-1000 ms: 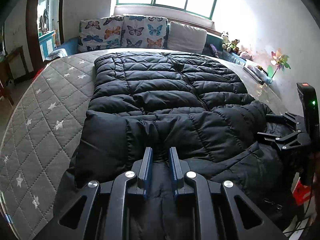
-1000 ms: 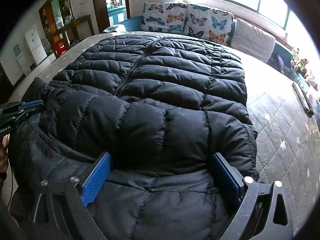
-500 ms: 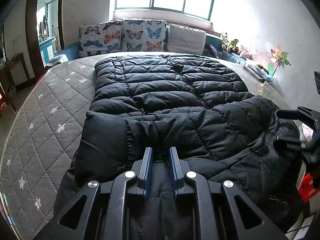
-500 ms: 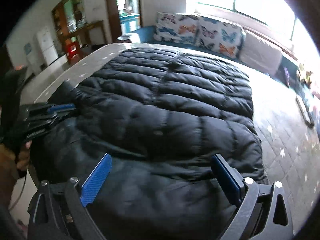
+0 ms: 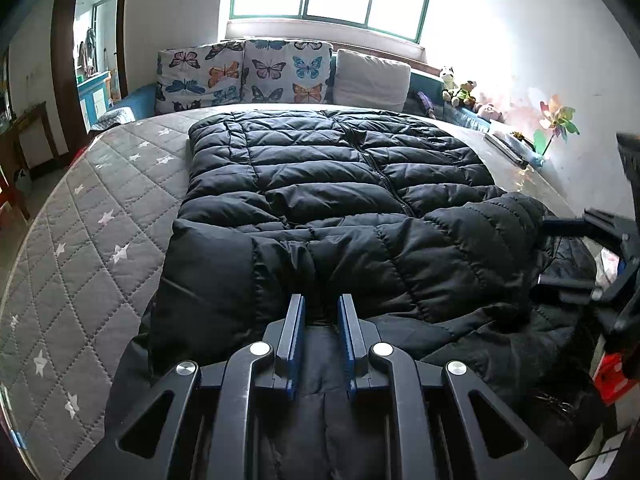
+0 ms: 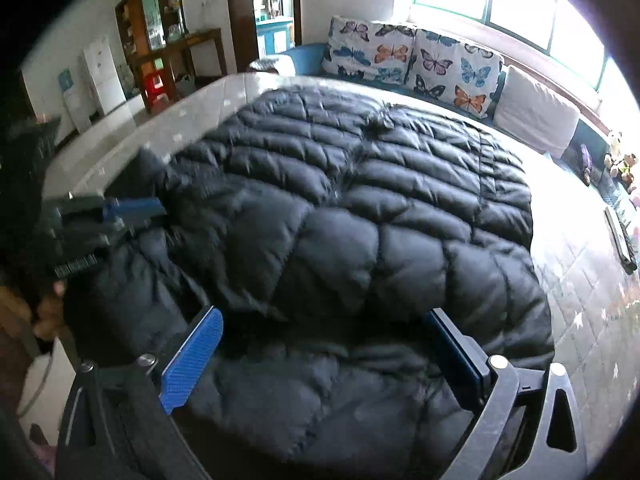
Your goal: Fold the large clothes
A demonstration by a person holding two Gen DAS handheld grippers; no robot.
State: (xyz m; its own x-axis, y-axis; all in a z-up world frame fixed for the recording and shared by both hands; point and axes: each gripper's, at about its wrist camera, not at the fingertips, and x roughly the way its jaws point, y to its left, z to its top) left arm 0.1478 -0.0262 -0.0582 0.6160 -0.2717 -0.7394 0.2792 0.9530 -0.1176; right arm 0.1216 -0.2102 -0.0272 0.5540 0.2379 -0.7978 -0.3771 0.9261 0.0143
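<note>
On the quilted bed, left tongs pinch the black jacket (near hem); right tongs gape wide.

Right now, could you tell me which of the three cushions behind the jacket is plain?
The plain white cushion, rightmost in the left wrist view; the two butterfly cushions are patterned.
</note>
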